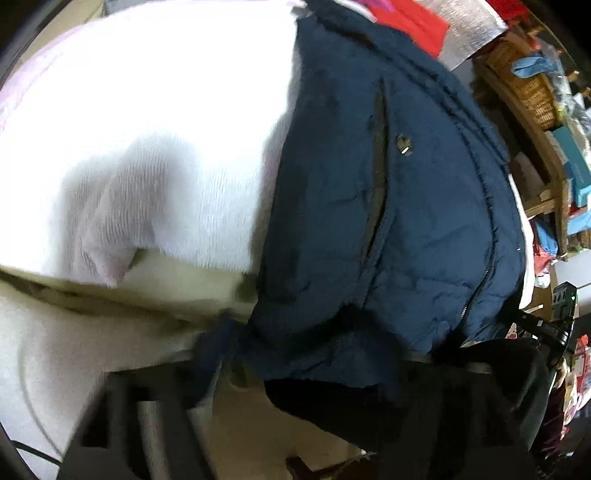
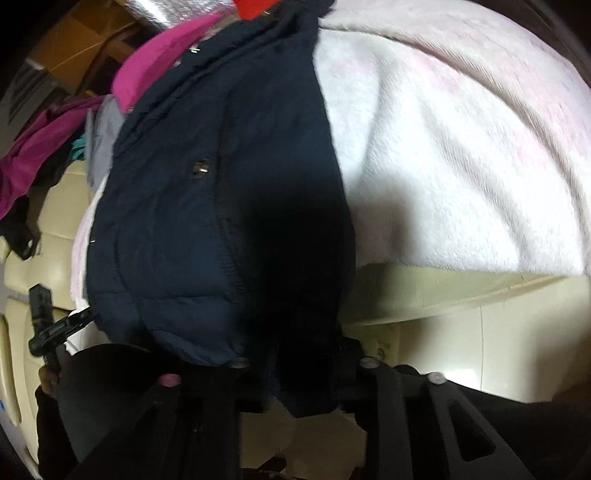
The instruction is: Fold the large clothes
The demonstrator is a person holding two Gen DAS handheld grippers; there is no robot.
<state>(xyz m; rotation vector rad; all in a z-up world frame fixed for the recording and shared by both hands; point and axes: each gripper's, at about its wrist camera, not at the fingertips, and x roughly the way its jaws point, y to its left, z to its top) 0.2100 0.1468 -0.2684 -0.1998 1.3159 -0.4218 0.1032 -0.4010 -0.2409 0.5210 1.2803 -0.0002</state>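
Note:
A navy padded jacket (image 1: 388, 206) lies across a white and pale pink fleece blanket (image 1: 155, 122) and hangs over its front edge. My left gripper (image 1: 303, 373) stands wide around the jacket's hem; cream shows between its left finger (image 1: 155, 417) and the fabric, so the jaws look open. In the right wrist view the jacket (image 2: 207, 206) hangs down into my right gripper (image 2: 303, 365). A dark fold of its hem fills the gap between the two fingers, and the pads close on it. The blanket (image 2: 461, 166) spreads to the right there.
A wooden shelf with a wicker basket (image 1: 532, 88) and boxes stands at the right. Red cloth (image 1: 417, 22) and magenta clothes (image 2: 147, 70) lie behind the jacket. A cream cushioned seat (image 2: 40, 251) is at the left, pale floor tiles (image 2: 424, 332) below the blanket.

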